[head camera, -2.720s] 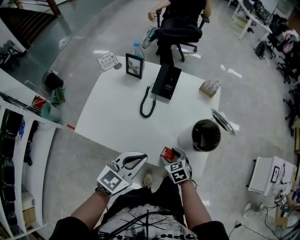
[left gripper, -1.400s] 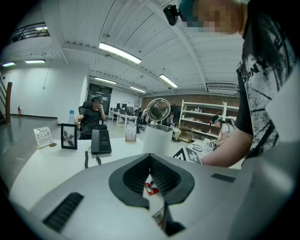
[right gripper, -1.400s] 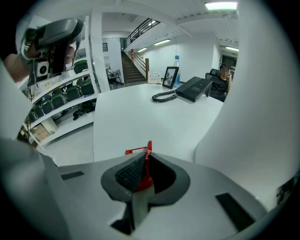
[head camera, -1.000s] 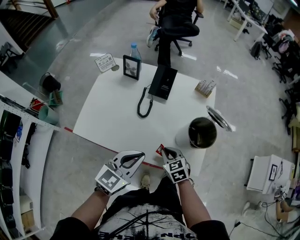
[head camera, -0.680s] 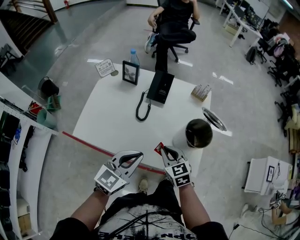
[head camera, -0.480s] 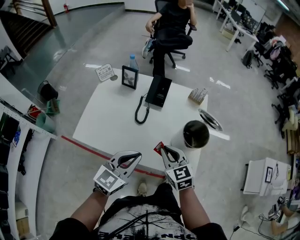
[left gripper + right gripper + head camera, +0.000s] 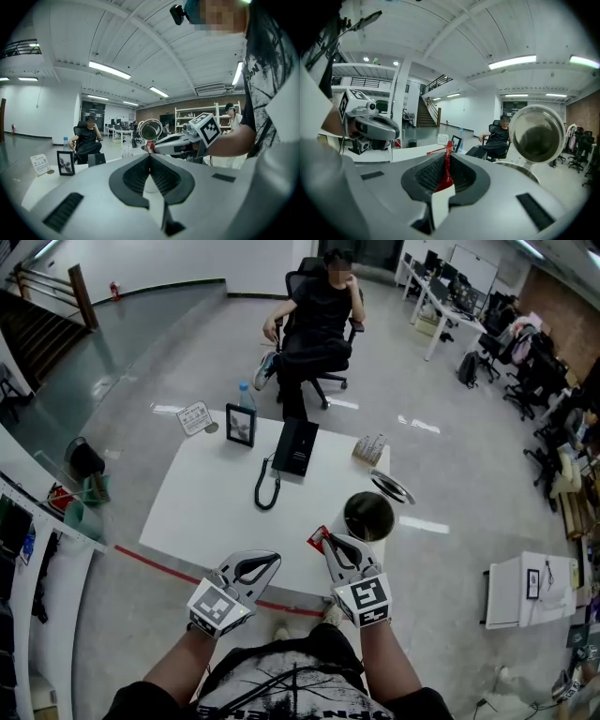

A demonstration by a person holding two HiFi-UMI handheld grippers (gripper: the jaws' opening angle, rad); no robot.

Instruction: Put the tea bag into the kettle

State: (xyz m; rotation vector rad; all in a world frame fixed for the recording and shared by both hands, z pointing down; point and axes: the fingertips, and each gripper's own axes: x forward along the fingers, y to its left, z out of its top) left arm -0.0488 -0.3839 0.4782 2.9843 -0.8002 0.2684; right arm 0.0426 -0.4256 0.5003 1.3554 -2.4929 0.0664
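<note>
I am clamping my right gripper [image 7: 324, 540] on the red tea bag [image 7: 317, 537], which is sticking out past the tip over the near part of the white table [image 7: 206, 512]. The open kettle [image 7: 367, 517] is standing on the table at one o'clock from the tea bag, near but apart. Its lid [image 7: 392, 487] is lying just beyond. My left gripper [image 7: 270, 560] is hovering at eight o'clock from the right one, jaws pressed together on nothing.
</note>
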